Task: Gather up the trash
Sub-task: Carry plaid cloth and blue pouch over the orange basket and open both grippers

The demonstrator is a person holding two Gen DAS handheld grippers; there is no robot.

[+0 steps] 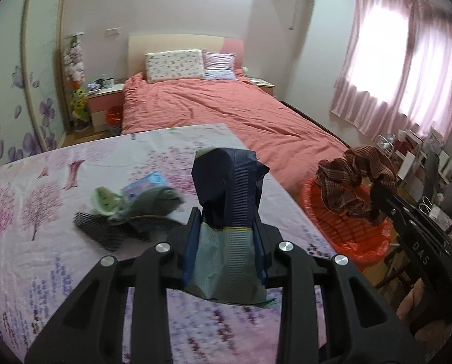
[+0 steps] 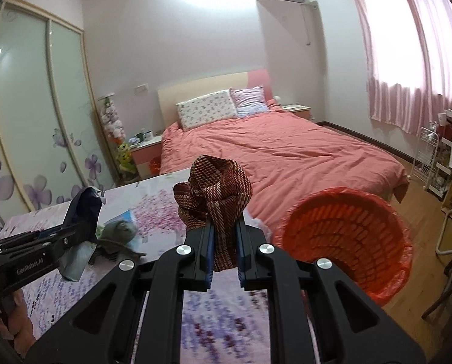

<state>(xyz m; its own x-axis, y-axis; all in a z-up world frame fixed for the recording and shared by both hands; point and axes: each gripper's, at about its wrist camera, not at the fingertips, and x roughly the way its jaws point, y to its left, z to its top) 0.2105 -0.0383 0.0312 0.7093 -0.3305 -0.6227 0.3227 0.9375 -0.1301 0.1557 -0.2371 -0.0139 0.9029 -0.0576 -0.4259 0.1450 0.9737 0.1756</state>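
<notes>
Readable markings: "GenRobot.AI" on the side of the left gripper (image 2: pixel 74 227) in the right wrist view; "DAS" on the right gripper (image 1: pixel 380 200) in the left wrist view; print on the wrapper too blurred to read. Table (image 1: pixel 28 257) carries a floral purple-and-pink cloth; its far edge runs just short of the foot of the bed (image 1: pixel 226 106), its right edge falls away toward the orange trash bin (image 2: pixel 347 236), which stands on the wooden floor (image 2: pixel 420 200) just beside the table and close to the bed's corner. Bin opening bare inside in the right wrist view, lined with an orange bag. Left jaws clenched on a crumpled dark blue and teal snack wrapper (image 1: pixel 229 200), gripped at its middle, dark end standing above the fingertips, teal end hanging below, held above the table. Right jaws clenched on a bunched brown plaid cloth (image 2: pixel 215 200), most of it bulging above the fingertips, a short tail below; in the left wrist view it sits over the bin's rim. On the table left of the wrapper: grey cloth (image 1: pixel 153 203), green-white scrap (image 1: pixel 104 201), light blue packet (image 1: pixel 147 183), black mesh piece (image 1: pixel 98 230), touching or overlapping.
</notes>
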